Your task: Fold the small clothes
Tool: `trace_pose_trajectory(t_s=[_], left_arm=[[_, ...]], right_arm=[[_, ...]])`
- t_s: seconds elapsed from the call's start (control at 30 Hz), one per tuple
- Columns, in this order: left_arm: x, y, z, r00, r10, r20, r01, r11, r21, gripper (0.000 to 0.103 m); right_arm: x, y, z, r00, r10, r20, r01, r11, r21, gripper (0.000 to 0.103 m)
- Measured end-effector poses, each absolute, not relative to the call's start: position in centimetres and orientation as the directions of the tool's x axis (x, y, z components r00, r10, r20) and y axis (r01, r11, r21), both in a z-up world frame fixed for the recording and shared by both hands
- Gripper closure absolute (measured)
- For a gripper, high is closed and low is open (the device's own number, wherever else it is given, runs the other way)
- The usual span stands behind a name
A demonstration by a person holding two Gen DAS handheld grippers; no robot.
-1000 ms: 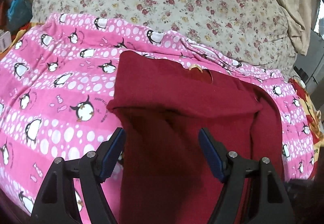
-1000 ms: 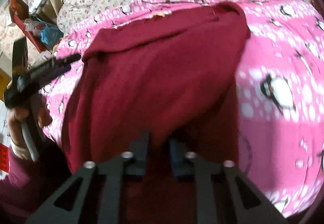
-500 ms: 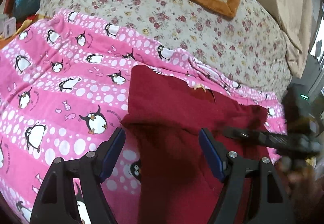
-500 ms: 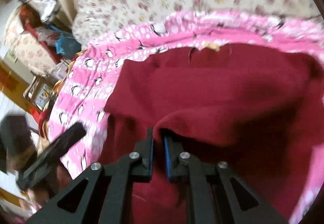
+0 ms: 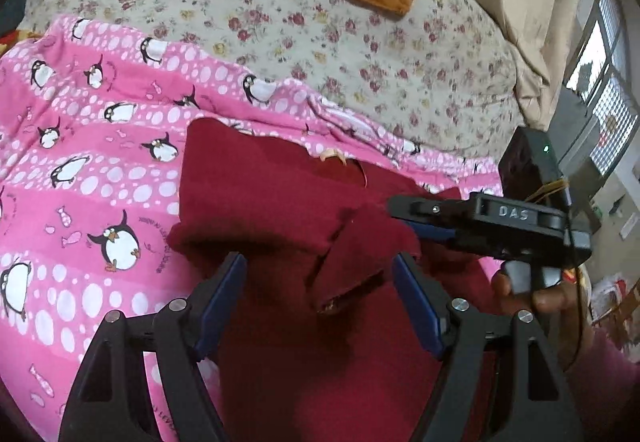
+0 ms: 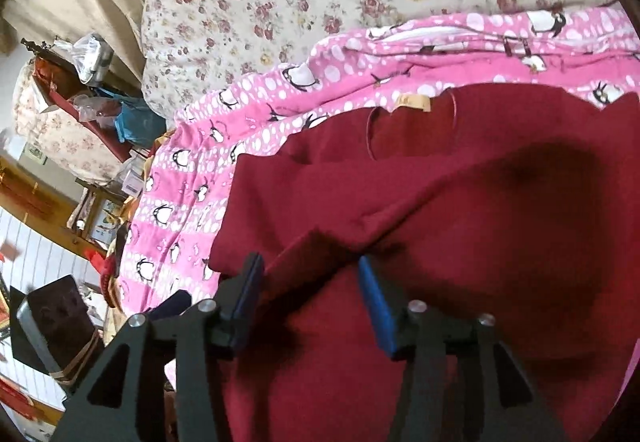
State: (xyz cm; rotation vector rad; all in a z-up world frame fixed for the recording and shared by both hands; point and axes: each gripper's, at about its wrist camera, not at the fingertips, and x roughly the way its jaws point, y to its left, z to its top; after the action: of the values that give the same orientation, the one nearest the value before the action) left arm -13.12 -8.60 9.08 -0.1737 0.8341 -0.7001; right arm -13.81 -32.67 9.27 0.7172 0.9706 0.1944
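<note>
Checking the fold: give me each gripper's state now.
Left gripper: open, holding nothing.
Right gripper: jaws opening, pads off the red garment's folded edge.

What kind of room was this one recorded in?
Most likely a bedroom at home. The dark red garment lies on a pink penguin blanket spread over a bed with a floral sheet. A cluttered shelf stands beside the bed, and a window is at the far side.
</note>
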Motion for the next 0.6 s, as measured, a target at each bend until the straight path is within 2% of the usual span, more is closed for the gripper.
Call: trace_pose_trajectory(t_s=[0.1, 0.3, 0.4, 0.43, 0.47, 0.6], left_arm=[[-12.9, -8.0, 9.2, 0.480, -0.637, -0.603, 0.487, 0.765, -0.422, 0.047], [-11.7, -8.3, 7.7, 0.477, -0.593, -0.649, 0.455, 0.798, -0.395, 0.047], [-11.1, -8.6, 7.2, 0.492, -0.561, -0.666, 0.428, 0.821, -0.377, 0.047], [-10.9, -8.8, 7.2, 0.501, -0.551, -0.667, 0.420, 0.829, -0.369, 0.047], [-10.8, -8.9, 7.2, 0.511, -0.543, -0.666, 0.417, 0.835, -0.360, 0.047], [-10.7, -10.4, 7.3, 0.525, -0.513, -0.679, 0.429, 0.849, -0.310, 0.047]], right_arm=[[-12.4, -32.9, 9.0, 0.598, 0.459, -0.657, 0.166, 0.731, 0.662, 0.051], [-9.6, -32.3, 6.9, 0.565, 0.439, -0.698, 0.238, 0.724, 0.648, 0.051], [-11.7, -33.1, 8.5, 0.595, 0.440, -0.673, 0.207, 0.725, 0.657, 0.051], [-12.9, -33.5, 9.1, 0.602, 0.432, -0.671, 0.190, 0.739, 0.646, 0.048], [-14.6, -34.0, 9.8, 0.608, 0.415, -0.677, 0.176, 0.761, 0.624, 0.043], [-19.8, -37.1, 11.1, 0.601, 0.318, -0.733, 0.201, 0.828, 0.524, 0.042]])
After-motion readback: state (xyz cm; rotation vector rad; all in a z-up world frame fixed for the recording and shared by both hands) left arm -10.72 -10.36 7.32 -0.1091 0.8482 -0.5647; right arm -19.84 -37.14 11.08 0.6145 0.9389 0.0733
